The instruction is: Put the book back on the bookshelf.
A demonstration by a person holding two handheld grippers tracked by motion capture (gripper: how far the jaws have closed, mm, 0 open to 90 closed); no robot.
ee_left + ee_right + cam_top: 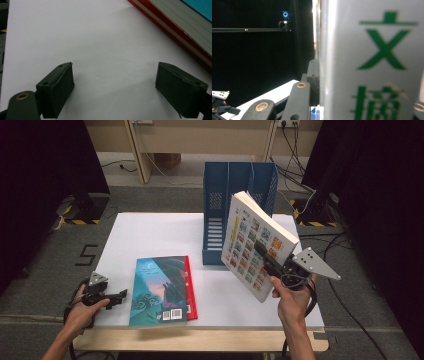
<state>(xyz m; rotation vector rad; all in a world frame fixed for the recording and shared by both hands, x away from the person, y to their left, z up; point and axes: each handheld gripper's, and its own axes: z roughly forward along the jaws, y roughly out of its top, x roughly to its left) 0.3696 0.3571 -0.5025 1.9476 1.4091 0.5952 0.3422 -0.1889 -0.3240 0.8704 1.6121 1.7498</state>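
Observation:
A thick white book (255, 242) with many small coloured pictures on its cover is held up, tilted, above the right side of the white table (150, 235). My right gripper (270, 262) is shut on its lower edge. In the right gripper view the book's white spine (372, 60) with green characters stands close, one jaw pressed against it. A teal-covered book (157, 290) lies flat on top of a red book (190, 287) at the front middle. My left gripper (117, 297) rests open on the table left of them, nothing between its fingers (57, 92). The red book's edge (172, 35) passes at upper right.
A blue file holder (235, 195) with three upright slots stands at the back middle of the table, just behind the raised book. Cables and stand bases lie on the floor around the table. The table's wooden front edge (200, 340) runs below the books.

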